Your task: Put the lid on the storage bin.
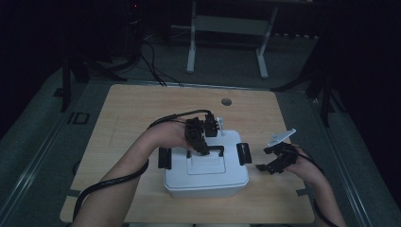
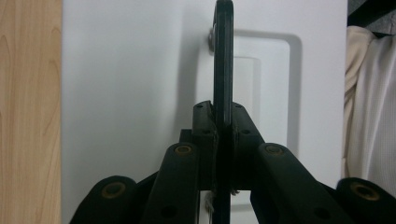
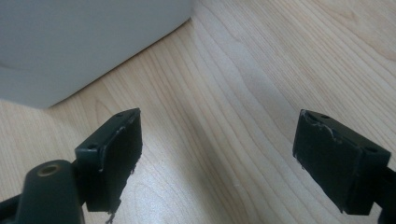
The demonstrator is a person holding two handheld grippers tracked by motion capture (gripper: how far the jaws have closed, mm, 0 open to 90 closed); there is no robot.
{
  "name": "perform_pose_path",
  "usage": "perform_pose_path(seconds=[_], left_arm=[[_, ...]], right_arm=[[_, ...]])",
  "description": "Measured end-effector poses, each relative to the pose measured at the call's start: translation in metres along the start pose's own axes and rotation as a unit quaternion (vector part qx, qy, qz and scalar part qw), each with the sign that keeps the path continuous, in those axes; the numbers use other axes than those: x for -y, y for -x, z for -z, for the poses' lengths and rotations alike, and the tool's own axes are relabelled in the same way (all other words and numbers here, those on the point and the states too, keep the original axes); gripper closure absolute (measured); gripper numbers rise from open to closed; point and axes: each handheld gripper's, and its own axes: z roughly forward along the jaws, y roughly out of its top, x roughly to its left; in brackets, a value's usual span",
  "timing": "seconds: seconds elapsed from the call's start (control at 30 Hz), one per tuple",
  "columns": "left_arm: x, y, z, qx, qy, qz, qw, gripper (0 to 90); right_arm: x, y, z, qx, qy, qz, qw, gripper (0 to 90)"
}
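Note:
A white lidded box (image 1: 206,178) sits on the wooden table near its front edge. A black handle (image 1: 216,148) stands up from a recess in the lid. My left gripper (image 1: 200,147) reaches down onto the lid from the left. In the left gripper view its jaws (image 2: 223,116) are shut on the thin black handle (image 2: 223,56), seen edge-on over the white lid (image 2: 130,93). My right gripper (image 1: 263,159) hovers just right of the box with its jaws wide apart. In the right gripper view (image 3: 219,149) there is bare wood between the pads and the box wall (image 3: 70,42) at upper left.
Black latches sit on the box's left side (image 1: 164,158) and right side (image 1: 243,153). A round grommet hole (image 1: 226,101) lies near the table's far edge. Pale clothing (image 2: 369,93) borders the lid in the left gripper view. A white desk frame (image 1: 227,28) stands beyond the table.

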Motion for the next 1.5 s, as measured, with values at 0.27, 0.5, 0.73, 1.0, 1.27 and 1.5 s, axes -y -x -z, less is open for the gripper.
perform_pose_path(seconds=[0.27,0.5,0.73,1.0,1.27,1.5], left_arm=[[-0.001,-0.002,-0.004,-0.006,-0.005,-0.002,1.0,83.9],[0.0,-0.003,-0.007,-0.003,0.002,0.003,1.0,83.6],[0.003,-0.002,-0.003,-0.023,0.015,0.0,0.9996,59.5],[0.018,-0.008,0.004,-0.032,0.049,0.041,0.9975,23.5],[0.042,-0.009,0.01,-0.021,0.065,0.056,0.9961,12.9],[0.064,-0.009,0.015,-0.054,0.073,0.069,0.9935,9.5]], right_arm=[[0.0,-0.001,-0.004,-0.004,0.001,0.001,1.0,15.6],[-0.001,-0.002,-0.004,-0.005,0.003,0.001,1.0,15.6],[-0.002,-0.003,-0.004,-0.006,0.002,0.003,1.0,15.6],[-0.002,-0.003,-0.006,-0.007,0.002,0.005,1.0,15.6],[-0.003,-0.004,-0.006,-0.006,0.003,0.004,1.0,15.6],[-0.001,-0.004,-0.006,-0.005,0.004,0.0,1.0,15.6]])
